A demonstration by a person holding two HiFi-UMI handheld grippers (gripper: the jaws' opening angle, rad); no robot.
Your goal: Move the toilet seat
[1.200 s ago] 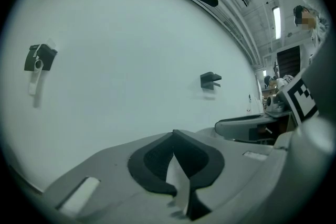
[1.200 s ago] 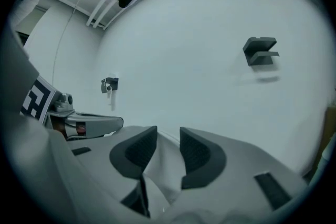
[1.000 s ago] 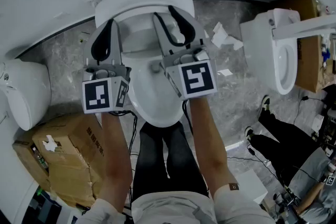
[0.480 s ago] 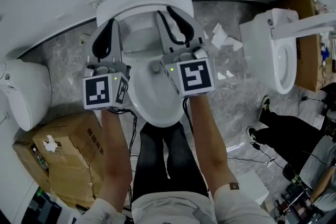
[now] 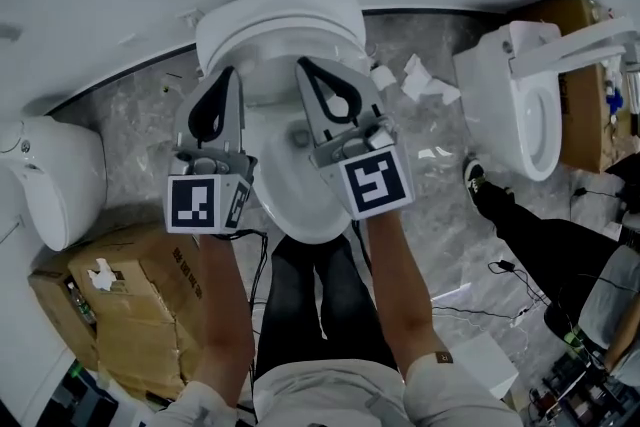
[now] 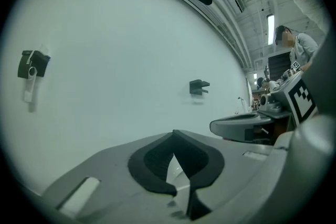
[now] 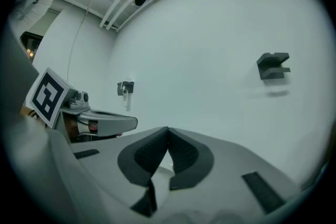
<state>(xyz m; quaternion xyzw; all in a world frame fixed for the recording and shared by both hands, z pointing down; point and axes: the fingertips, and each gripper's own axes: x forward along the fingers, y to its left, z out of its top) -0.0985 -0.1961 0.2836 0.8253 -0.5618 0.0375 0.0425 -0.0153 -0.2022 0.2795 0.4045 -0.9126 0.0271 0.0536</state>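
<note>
Hovering over the white toilet seat (image 5: 296, 218), the left tongs (image 5: 226, 75) are pressed together, empty. The right tongs (image 5: 304, 65) have just been closing on nothing. Crumpled paper (image 5: 424, 80), another toilet (image 5: 505, 105) and a cardboard box (image 5: 135, 305) surround them.

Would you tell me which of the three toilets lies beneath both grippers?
The middle toilet; the left toilet and right toilet stand well aside.
</note>
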